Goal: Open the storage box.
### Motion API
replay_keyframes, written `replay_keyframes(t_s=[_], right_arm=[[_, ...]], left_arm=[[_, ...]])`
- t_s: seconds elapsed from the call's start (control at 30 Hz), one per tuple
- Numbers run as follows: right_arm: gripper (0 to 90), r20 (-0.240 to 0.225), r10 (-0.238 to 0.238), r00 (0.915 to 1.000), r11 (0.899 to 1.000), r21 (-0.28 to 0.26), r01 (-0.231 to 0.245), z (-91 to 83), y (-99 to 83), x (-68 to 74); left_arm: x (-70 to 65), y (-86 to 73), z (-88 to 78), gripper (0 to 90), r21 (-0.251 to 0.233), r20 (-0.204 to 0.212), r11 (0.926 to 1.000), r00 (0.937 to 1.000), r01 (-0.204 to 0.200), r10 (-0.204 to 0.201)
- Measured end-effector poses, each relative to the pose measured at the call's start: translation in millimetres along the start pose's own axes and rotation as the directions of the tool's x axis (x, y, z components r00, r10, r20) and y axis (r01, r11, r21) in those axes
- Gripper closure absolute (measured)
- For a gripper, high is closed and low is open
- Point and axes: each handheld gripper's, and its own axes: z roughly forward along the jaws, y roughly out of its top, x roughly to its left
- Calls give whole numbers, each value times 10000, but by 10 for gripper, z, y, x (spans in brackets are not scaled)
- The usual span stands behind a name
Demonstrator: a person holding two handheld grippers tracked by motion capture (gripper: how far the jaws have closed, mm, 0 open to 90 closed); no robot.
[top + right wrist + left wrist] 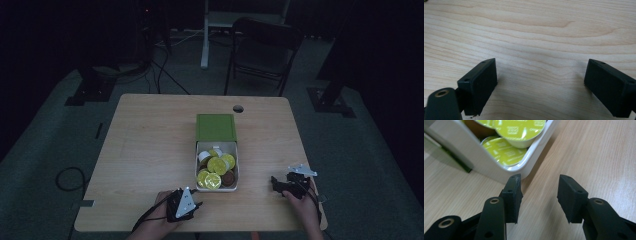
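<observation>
Here, white box [216,187] of capsules [216,165] is seen at table [150,150] centre, long axis twelve-to-six | left gripper [196,205] nearer, box at one o'clock, jaws part-open, nothing held | right gripper [273,181] wide, empty.

left gripper [539,195]: black blocky jaws, brass-ringed screw holes, grey three-cornered plate, black cable | right gripper [541,87]: black ribbed pads, brass-ringed hole, grey plate

A dark folding chair [262,50] stands behind the table [145,145] — unoccupied.
</observation>
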Motion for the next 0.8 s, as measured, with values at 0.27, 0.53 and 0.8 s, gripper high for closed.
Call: replay_keyframes(t_s=[0.27, 0.53, 0.8], right_arm=[[108, 2, -2, 10000, 10000, 2, 2, 0, 0, 0], [108, 1, -2, 10000, 10000, 1, 2, 0, 0, 0], [108, 1, -4, 10000, 10000, 1, 4, 0, 0, 0]], left_arm=[[52, -100, -60, 545, -9, 37, 9994, 9994, 352, -352], [186, -232, -129, 516, -317, -32, 9948, 9952, 973, -974], [389, -398, -257, 488, -848, -420, 9773, 9793, 1940, -1980]])
